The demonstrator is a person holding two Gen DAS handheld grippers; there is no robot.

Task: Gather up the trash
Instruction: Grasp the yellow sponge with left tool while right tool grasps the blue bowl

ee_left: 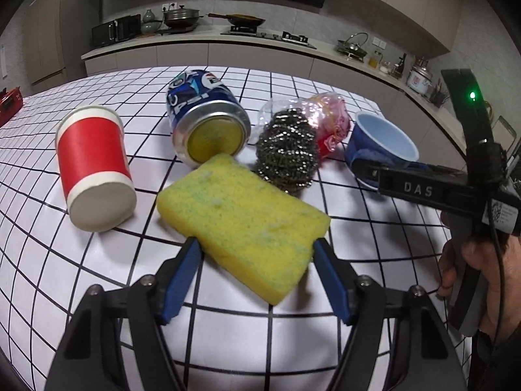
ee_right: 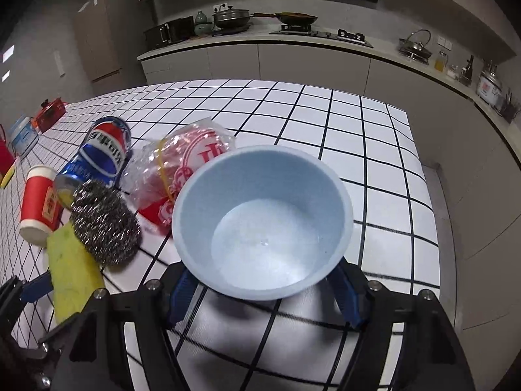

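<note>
My left gripper point(ee_left: 255, 244) is shut on a yellow sponge point(ee_left: 242, 220), which it holds just above the checked table; the sponge also shows in the right wrist view point(ee_right: 70, 267). My right gripper point(ee_right: 260, 280) is shut on a light blue bowl point(ee_right: 263, 220), whose base sits between the blue pads; the bowl shows at the right of the left wrist view point(ee_left: 381, 145). A red paper cup point(ee_left: 94, 166) and a Pepsi can point(ee_left: 205, 117) lie on their sides. A steel scourer point(ee_left: 286, 153) and a crumpled plastic bag point(ee_left: 325, 120) lie beside them.
The table point(ee_right: 374, 150) has a white cloth with a black grid; its right edge drops off near a grey counter. A red box point(ee_right: 49, 112) and a small blue-and-white tub point(ee_right: 22, 135) stand at the far left. Kitchen counters with pots run behind.
</note>
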